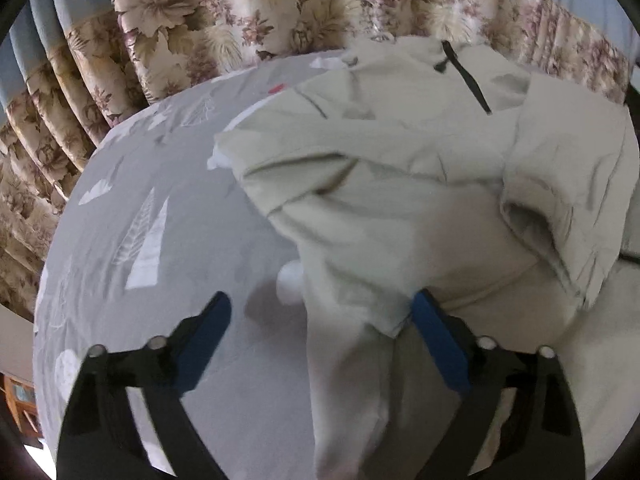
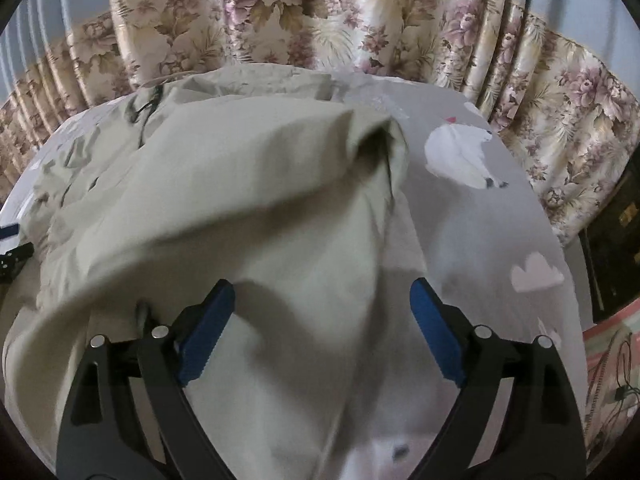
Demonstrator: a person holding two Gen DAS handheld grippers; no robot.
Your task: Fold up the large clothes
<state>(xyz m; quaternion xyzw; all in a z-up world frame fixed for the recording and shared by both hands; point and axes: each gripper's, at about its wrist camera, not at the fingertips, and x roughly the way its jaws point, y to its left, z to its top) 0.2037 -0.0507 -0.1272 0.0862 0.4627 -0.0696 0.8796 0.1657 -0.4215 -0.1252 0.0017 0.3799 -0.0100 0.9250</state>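
A large beige garment (image 1: 400, 184) with a black zipper (image 1: 466, 76) lies crumpled on a grey bedsheet (image 1: 160, 208). My left gripper (image 1: 322, 312) is open over its near left edge; a fold of cloth lies between the blue pads (image 1: 438, 344), not pinched. In the right wrist view the same beige garment (image 2: 240, 208) fills the left and middle, with a sleeve opening (image 2: 380, 148) near its right edge. My right gripper (image 2: 322, 296) hangs open just above the cloth, nothing held between its fingers.
Floral curtains (image 1: 200, 20) hang behind the bed, seen again as curtains (image 2: 320, 20) in the right view. The bedsheet (image 2: 480, 220) has white animal and cloud prints. Dark furniture (image 2: 616, 240) and cables on the floor (image 2: 616, 384) lie right of the bed. Part of the other gripper (image 2: 14, 248) shows at left.
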